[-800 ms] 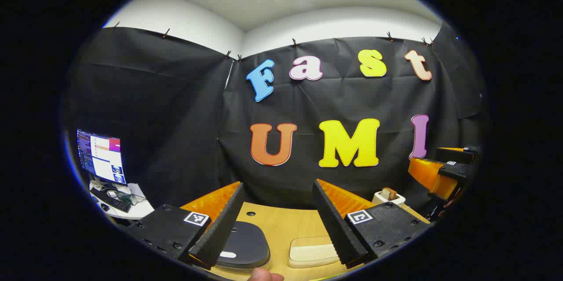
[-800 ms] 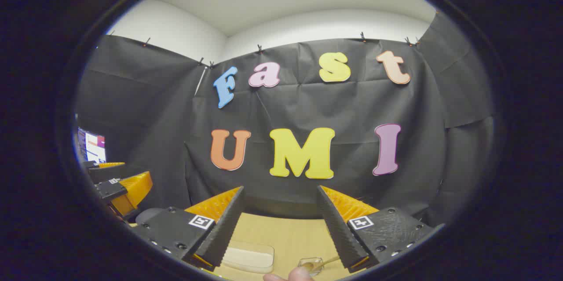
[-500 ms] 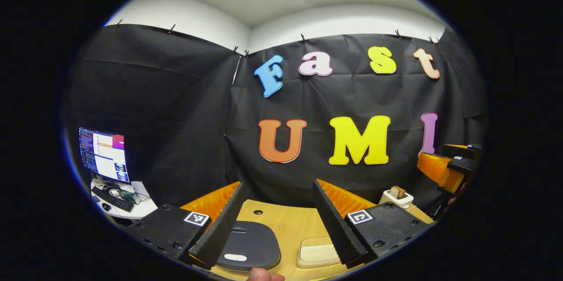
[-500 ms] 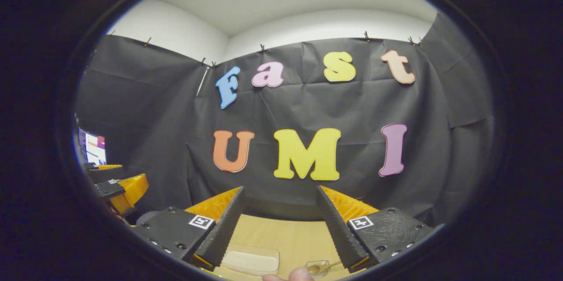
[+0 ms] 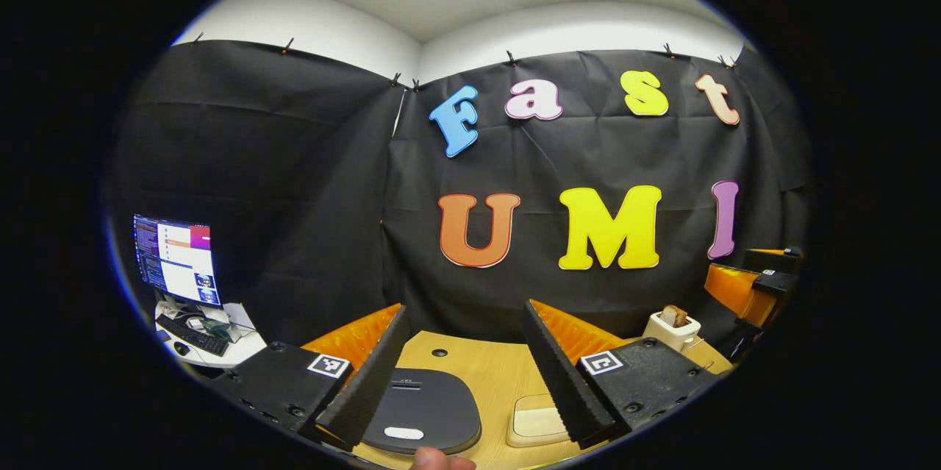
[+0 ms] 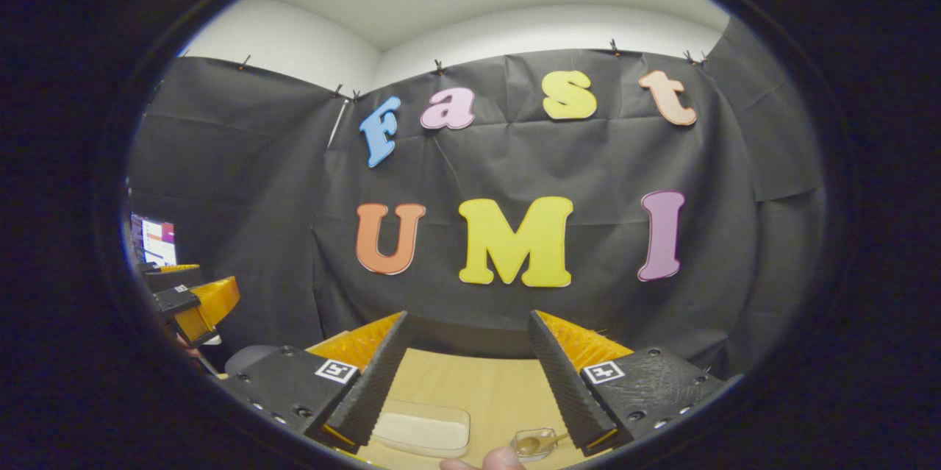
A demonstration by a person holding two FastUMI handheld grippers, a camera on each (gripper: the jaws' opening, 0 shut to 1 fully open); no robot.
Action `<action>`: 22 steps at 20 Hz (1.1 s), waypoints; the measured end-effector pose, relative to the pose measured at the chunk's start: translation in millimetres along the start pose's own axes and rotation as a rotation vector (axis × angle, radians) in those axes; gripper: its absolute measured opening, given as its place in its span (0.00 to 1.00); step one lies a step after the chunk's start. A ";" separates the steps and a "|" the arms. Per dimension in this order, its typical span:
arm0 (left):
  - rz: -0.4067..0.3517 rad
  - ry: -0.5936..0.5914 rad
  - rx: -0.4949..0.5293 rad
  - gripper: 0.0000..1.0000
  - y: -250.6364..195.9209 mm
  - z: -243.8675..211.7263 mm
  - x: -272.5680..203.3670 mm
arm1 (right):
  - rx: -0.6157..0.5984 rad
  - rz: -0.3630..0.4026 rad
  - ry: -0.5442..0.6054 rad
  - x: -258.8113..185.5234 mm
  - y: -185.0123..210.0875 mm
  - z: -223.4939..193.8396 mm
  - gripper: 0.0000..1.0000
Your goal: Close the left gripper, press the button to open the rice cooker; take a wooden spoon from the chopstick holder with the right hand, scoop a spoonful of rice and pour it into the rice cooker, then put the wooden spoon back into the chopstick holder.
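Both grippers, left gripper [image 5: 464,371] and right gripper [image 6: 466,374], fingers apart, empty; dark rounded rice cooker lid [image 5: 426,411] at 6 o'clock; unclosed left fingers risk straddling button, missing press.

No legible words or numbers. Square black-and-white coded tags [image 5: 328,365] sit on both finger bases of the left gripper [image 5: 464,306] and the right gripper [image 6: 468,313].
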State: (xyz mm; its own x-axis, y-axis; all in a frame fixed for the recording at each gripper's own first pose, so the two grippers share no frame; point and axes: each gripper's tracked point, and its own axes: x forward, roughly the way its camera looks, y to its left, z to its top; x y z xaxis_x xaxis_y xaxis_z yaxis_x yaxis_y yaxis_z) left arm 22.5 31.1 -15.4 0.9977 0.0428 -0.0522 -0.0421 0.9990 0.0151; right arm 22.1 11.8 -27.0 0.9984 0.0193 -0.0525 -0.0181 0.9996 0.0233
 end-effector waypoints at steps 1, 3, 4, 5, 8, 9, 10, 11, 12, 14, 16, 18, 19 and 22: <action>-0.002 0.000 0.004 0.98 -0.5 -0.3 -0.2 | 0.001 0.006 0.004 -0.3 1.4 -2.9 0.95; -0.003 0.005 0.003 0.98 -0.9 -2.9 -2.2 | 0.000 0.004 0.019 -0.5 -1.3 -8.5 0.95; -0.001 0.006 0.001 0.98 -0.2 -3.1 -2.8 | 0.002 0.006 0.022 -2.1 -0.3 -8.3 0.96; 0.002 0.006 0.000 0.98 0.9 -3.8 -2.8 | 0.000 0.005 0.022 -2.3 -0.6 -7.5 0.96; 0.011 0.025 0.007 0.98 5.0 -8.2 -0.8 | -0.013 0.025 0.036 -3.4 2.9 -13.3 0.95; 0.013 0.034 0.007 0.98 5.8 -10.8 -1.7 | -0.020 0.029 0.049 -4.2 2.0 -16.6 0.95; 0.021 0.041 0.004 0.98 8.4 -12.9 -3.3 | -0.019 0.031 0.053 -6.0 1.7 -17.8 0.96; 0.025 0.047 -0.001 0.98 10.5 -15.7 -5.1 | -0.016 0.030 0.056 -7.2 0.4 -18.1 0.95; 0.028 0.054 -0.005 0.98 12.1 -19.6 -6.9 | -0.015 0.031 0.057 -7.9 -0.4 -18.7 0.95; 0.029 0.075 -0.002 0.98 12.8 -27.3 -9.0 | -0.030 0.036 0.067 -7.2 -3.4 -25.8 0.95; 0.028 0.104 0.001 0.98 13.0 -38.4 -9.6 | -0.036 0.019 0.091 -7.1 -16.2 -36.6 0.95; 0.043 0.164 -0.019 0.98 14.1 -56.5 -14.0 | -0.028 -0.004 0.106 -7.5 -27.1 -41.9 0.96; 0.048 0.183 -0.033 0.98 13.0 -62.5 -15.0 | -0.026 -0.019 0.113 -7.3 -35.0 -45.7 0.96; 0.047 0.242 -0.024 0.98 11.9 -78.6 -18.8 | -0.023 -0.026 0.152 -7.0 -42.9 -61.2 0.95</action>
State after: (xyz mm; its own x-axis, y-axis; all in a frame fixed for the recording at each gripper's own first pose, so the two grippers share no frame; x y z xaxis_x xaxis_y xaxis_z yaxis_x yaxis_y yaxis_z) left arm -0.9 43.2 -92.8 0.9530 0.0878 -0.2900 -0.0918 0.9958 -0.0002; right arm 12.6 -29.9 -88.8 0.9791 -0.0050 -0.2032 0.0046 1.0000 -0.0025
